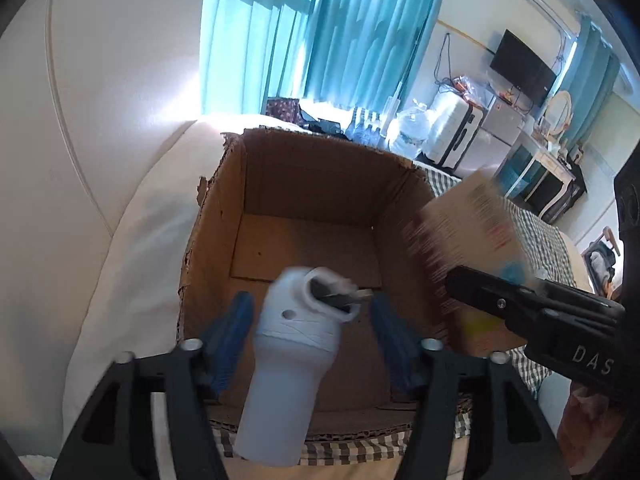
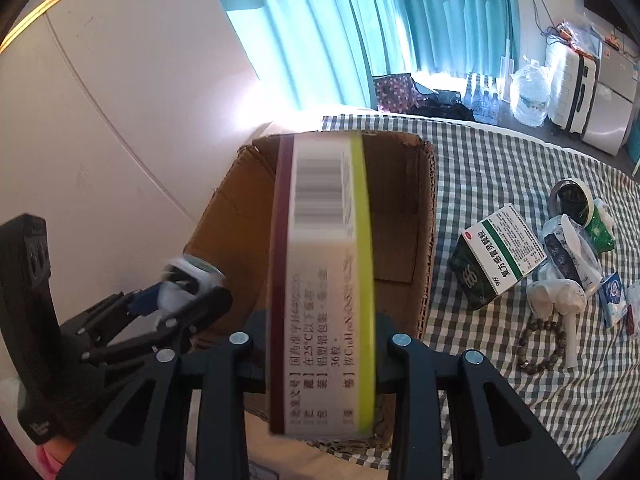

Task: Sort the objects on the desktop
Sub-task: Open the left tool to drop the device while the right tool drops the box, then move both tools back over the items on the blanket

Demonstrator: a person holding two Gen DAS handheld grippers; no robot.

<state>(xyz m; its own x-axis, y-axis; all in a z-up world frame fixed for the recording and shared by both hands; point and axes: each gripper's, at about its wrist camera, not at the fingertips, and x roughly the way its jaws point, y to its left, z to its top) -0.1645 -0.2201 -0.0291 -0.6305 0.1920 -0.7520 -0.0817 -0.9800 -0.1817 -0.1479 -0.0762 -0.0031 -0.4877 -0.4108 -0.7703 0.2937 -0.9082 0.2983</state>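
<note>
Brown cardboard box (image 1: 304,240) empty; left gripper (image 1: 312,320) open, white plastic bottle (image 1: 288,360) between its jaws untouched; right gripper (image 2: 320,344) clenching printed medicine carton (image 2: 324,280); more clutter on checked cloth (image 2: 500,168) unsorted

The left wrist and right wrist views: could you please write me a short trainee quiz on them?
1. True or false: the left fingers press on the white bottle.
2. What lies between the right fingers? A) a printed pack B) a bracelet C) a tape roll
3. What pattern has the cloth beside the carton?
Key: 1 false, there are gaps on both sides; 2 A; 3 checked.
</note>
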